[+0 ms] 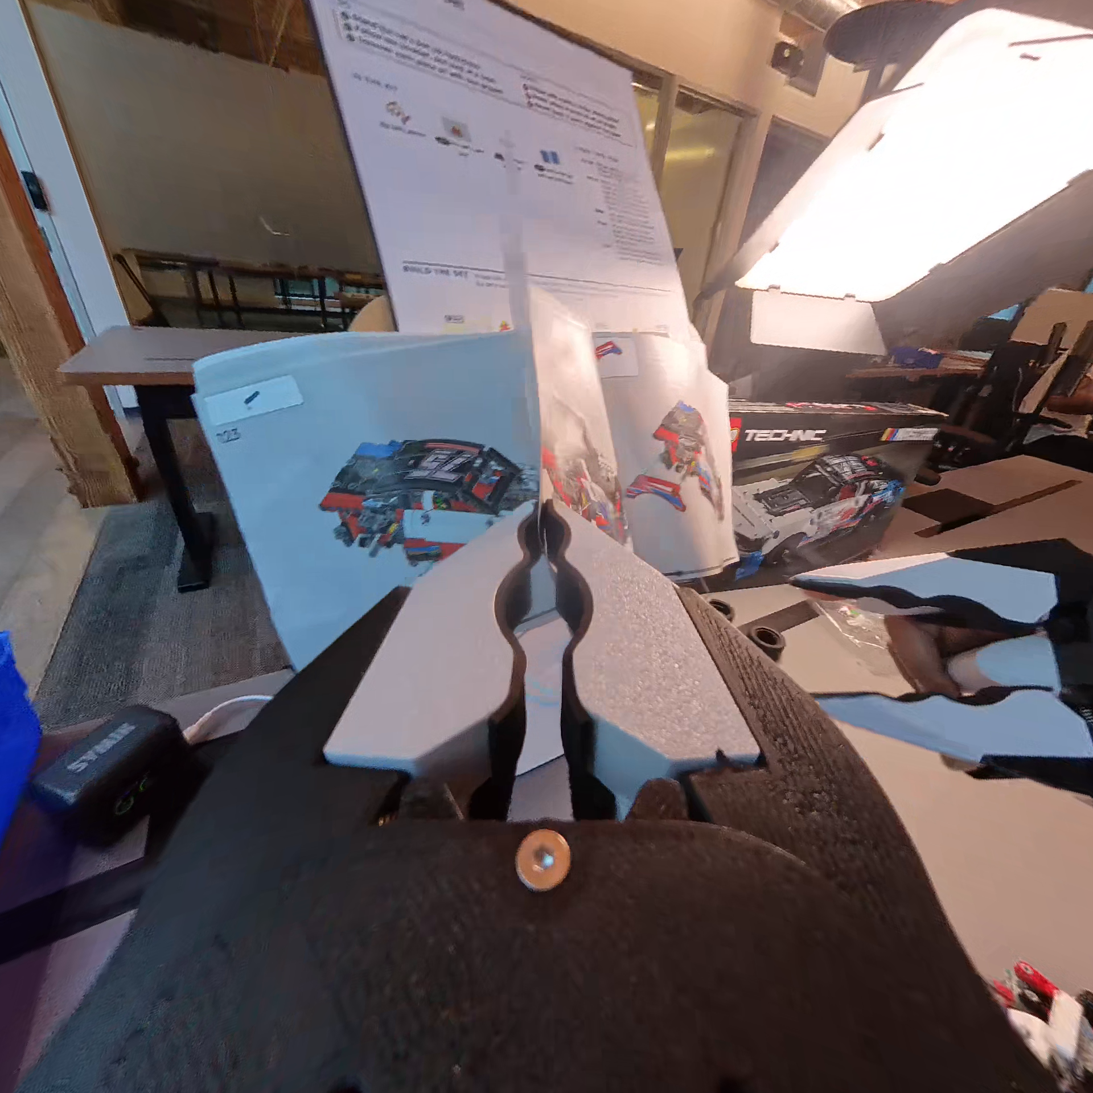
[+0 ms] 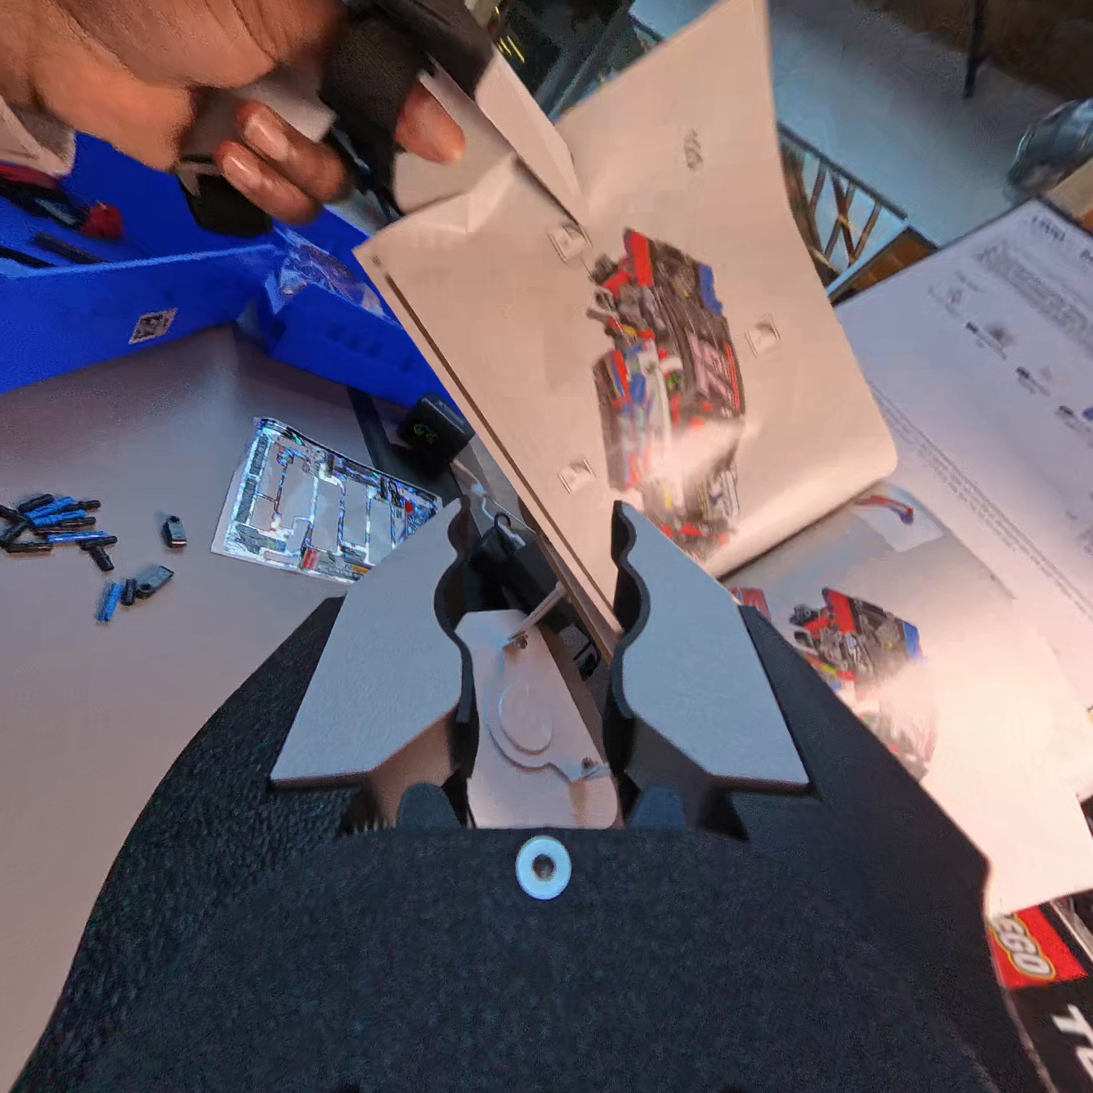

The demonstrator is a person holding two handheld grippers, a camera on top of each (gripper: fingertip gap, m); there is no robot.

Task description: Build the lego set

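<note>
Left wrist view: the left gripper (image 1: 545, 526) has its grey fingertips pinched on a thin white page (image 1: 568, 414) of the printed instruction booklet (image 1: 366, 473), lifted upright. Right of it stands the dark printed set box (image 1: 828, 473), bearing lettering. Right wrist view: a hand (image 2: 195, 89) grips the left tool; blue-and-black pins (image 2: 59, 526) lie near the grey desk's (image 2: 118, 680) left edge beside a shiny sticker sheet (image 2: 319, 508). The right gripper (image 2: 538, 520) gapes wide, holding nothing, the booklet's edge between its fingers.

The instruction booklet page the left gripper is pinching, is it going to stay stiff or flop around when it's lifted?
Probably floppy: the page curves and blurs above the shut left gripper. It looks thin and light, so it may tear if yanked. The right gripper stands open beside the booklet's edge.
</note>
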